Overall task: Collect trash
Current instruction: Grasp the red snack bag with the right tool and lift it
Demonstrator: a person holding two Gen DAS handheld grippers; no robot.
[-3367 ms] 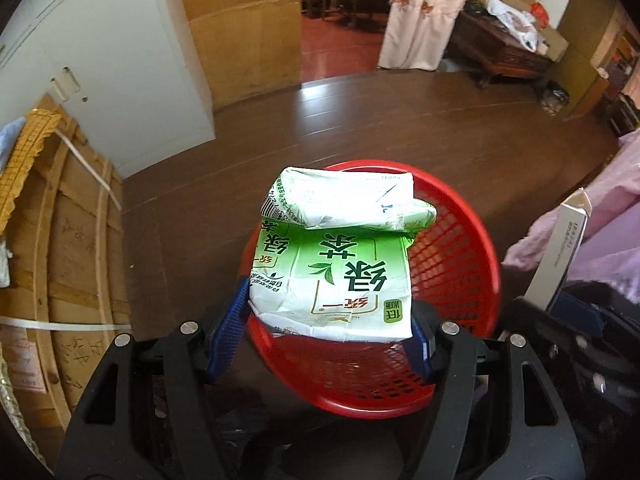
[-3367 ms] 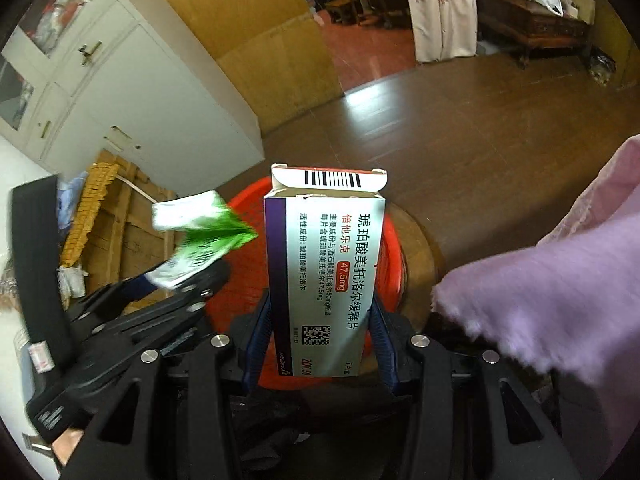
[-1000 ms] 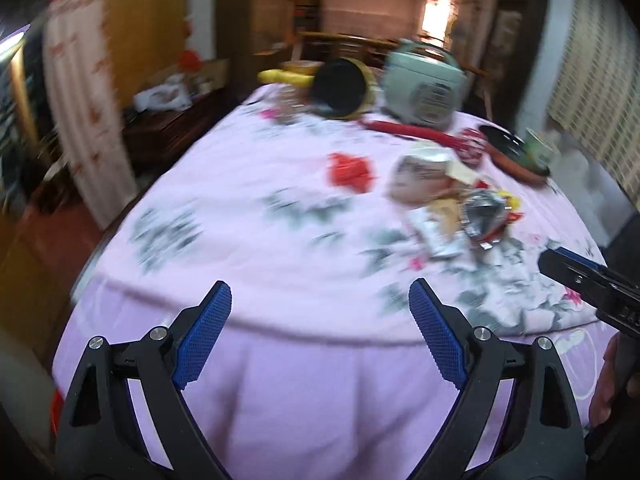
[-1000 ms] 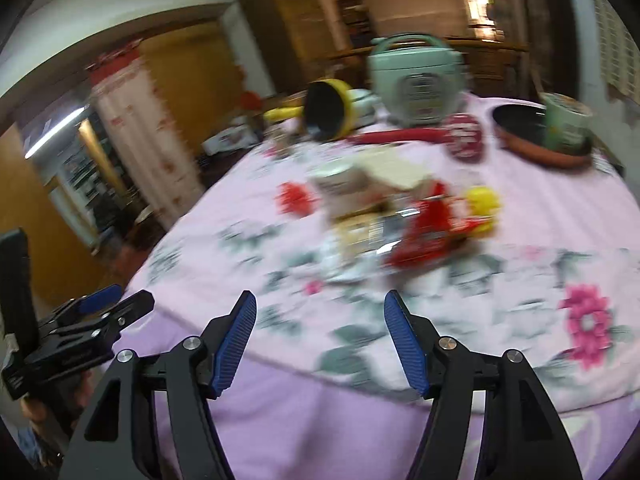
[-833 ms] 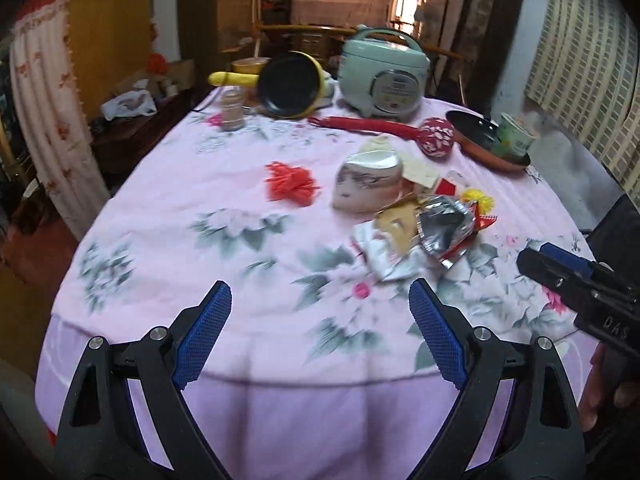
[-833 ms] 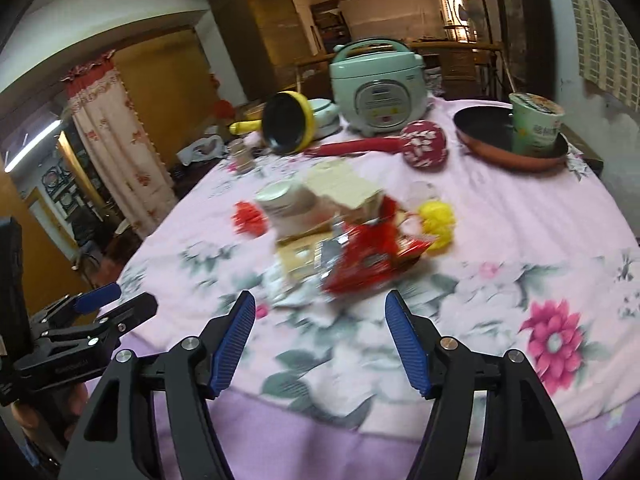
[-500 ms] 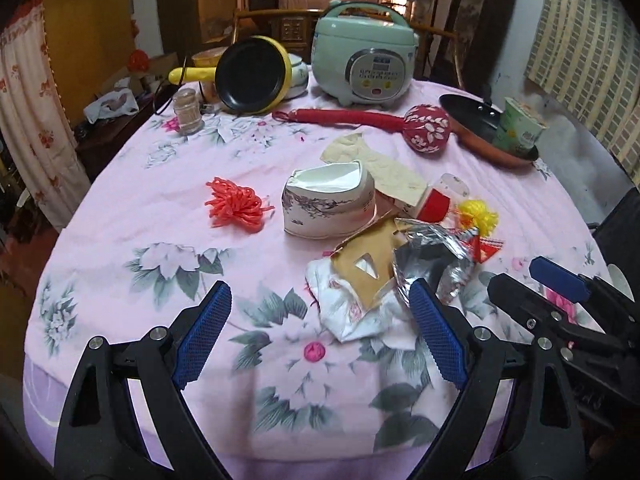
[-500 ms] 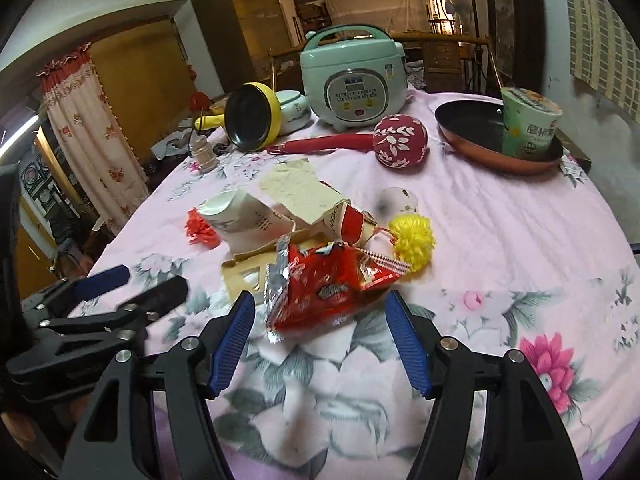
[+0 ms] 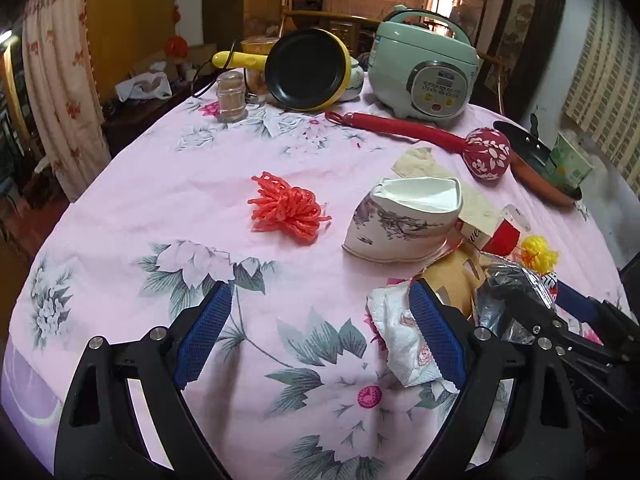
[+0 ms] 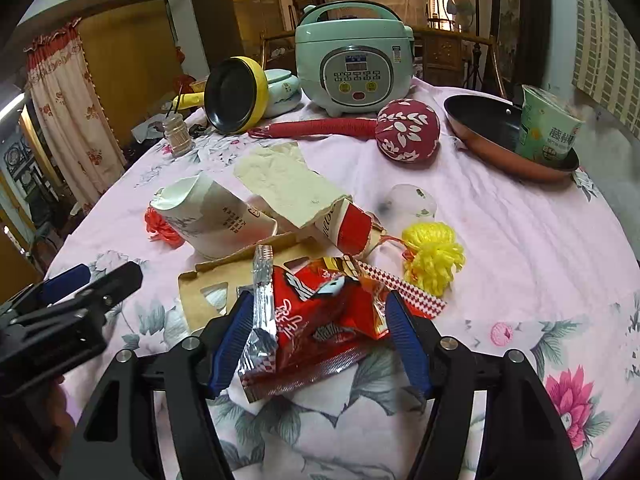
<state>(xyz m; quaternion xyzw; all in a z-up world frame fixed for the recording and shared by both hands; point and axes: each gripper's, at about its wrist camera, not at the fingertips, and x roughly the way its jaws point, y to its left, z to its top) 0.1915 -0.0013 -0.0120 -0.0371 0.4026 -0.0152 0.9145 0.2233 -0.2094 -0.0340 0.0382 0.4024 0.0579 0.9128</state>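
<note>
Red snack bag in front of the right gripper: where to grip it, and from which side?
Grip the red snack bag across its puffed middle, coming down from the near table edge. It lies flat and crumpled, its foil flap standing at one side. The right gripper already straddles it, jaws closing; the pads do not seem to press it yet.

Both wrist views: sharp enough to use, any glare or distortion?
Left wrist view: sharp, fisheye-bowed, dark corners; bright window behind the mint-green rice cooker. Right wrist view: sharp too; the crinkled red foil snack bag glints between the right gripper's closing jaws.

Bare tablecloth (image 9: 168, 184) left; crushed cup (image 9: 404, 220) right
</note>
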